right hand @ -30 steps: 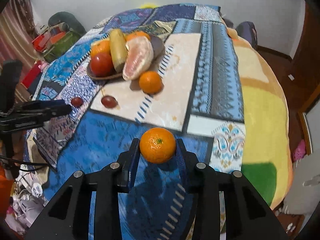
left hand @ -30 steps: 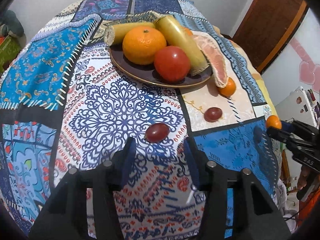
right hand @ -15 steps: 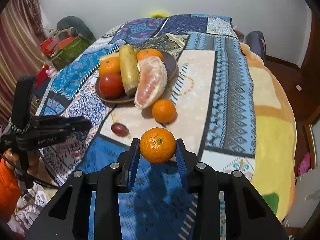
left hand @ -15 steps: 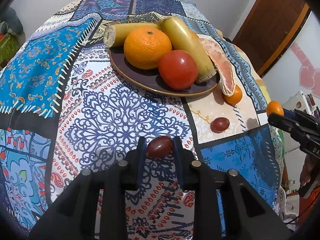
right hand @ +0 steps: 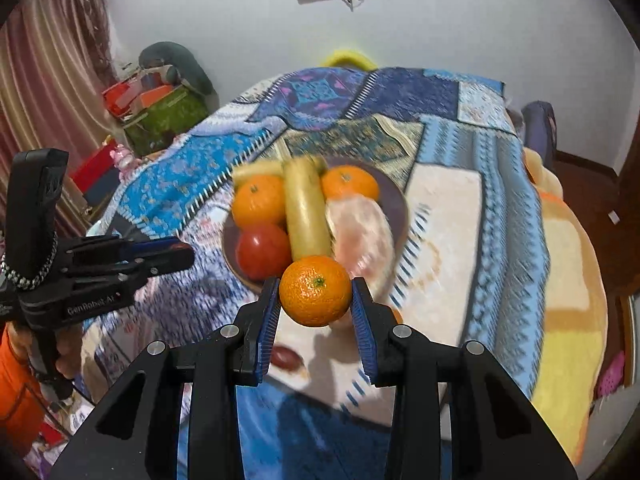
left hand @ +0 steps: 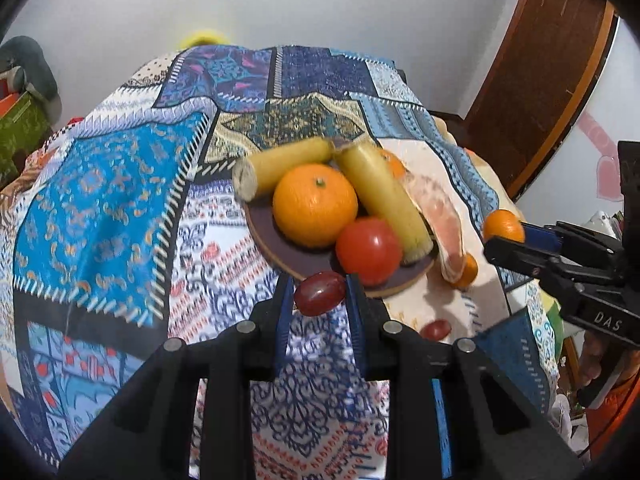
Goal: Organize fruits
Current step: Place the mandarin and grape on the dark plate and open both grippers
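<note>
My left gripper (left hand: 320,294) is shut on a dark red grape (left hand: 320,293) and holds it in the air just before the near rim of the dark plate (left hand: 276,250). The plate carries an orange (left hand: 315,205), a tomato (left hand: 369,250), two yellow banana pieces (left hand: 384,200) and a pomelo segment (left hand: 444,216) leaning on its right edge. My right gripper (right hand: 316,298) is shut on a small mandarin (right hand: 315,290), held above the plate's near side (right hand: 230,248). A second grape (left hand: 435,329) and a small mandarin (left hand: 466,272) lie on the cloth.
The table is covered by a patchwork cloth (left hand: 100,200). The right gripper shows at the right of the left wrist view (left hand: 560,256); the left gripper shows at the left of the right wrist view (right hand: 120,260). A wooden door (left hand: 540,80) and boxes (right hand: 160,112) stand beyond the table.
My left gripper shut on the grape and lifted it toward the plate. My right gripper carried the mandarin forward and up, close to the plate.
</note>
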